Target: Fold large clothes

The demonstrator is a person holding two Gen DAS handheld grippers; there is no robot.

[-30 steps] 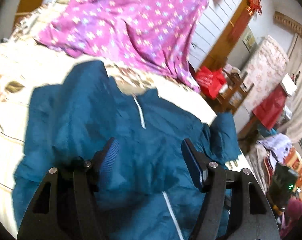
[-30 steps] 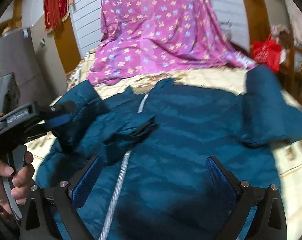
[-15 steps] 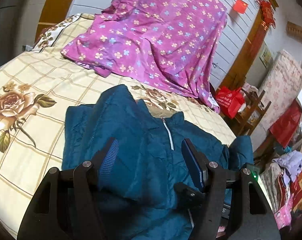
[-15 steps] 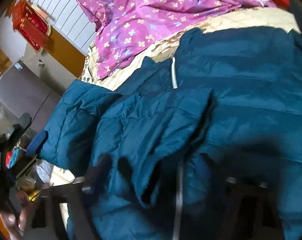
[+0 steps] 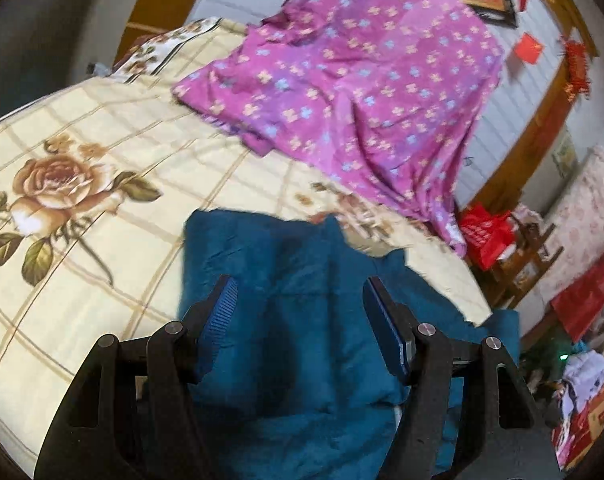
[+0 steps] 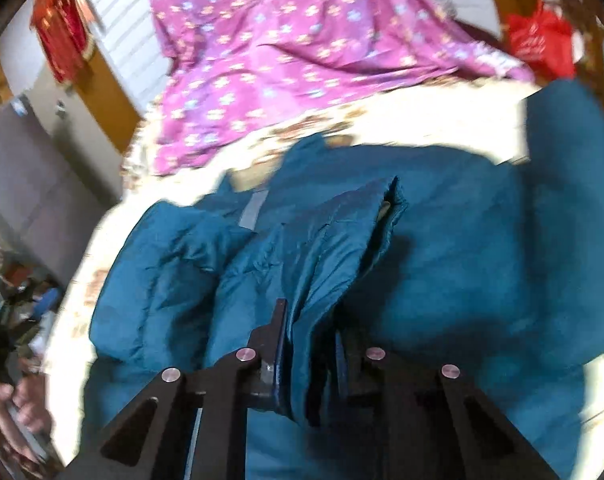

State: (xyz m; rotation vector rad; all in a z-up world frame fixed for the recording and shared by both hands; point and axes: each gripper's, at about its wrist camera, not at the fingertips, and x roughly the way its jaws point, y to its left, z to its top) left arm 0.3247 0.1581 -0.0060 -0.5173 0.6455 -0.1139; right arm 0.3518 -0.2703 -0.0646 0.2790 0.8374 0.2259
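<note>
Sleeve [image 6: 325,248] of the teal padded jacket [image 6: 461,264] is clamped by the right gripper [image 6: 307,344]; left gripper [image 5: 300,320] is held apart above it

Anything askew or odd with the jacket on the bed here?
The teal jacket lies rumpled, not flat: one sleeve is bunched in the shut right gripper, its cuff gaping. The left gripper is open.

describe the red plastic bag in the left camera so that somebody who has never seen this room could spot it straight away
Start at the bed with its cream, rose-printed cover, and follow the purple flowered sheet down to its lower right end. The red plastic bag sits just past that end, off the bed, on a dark wooden chair. It alone is bright red, crumpled and printed with pale lettering.
</note>
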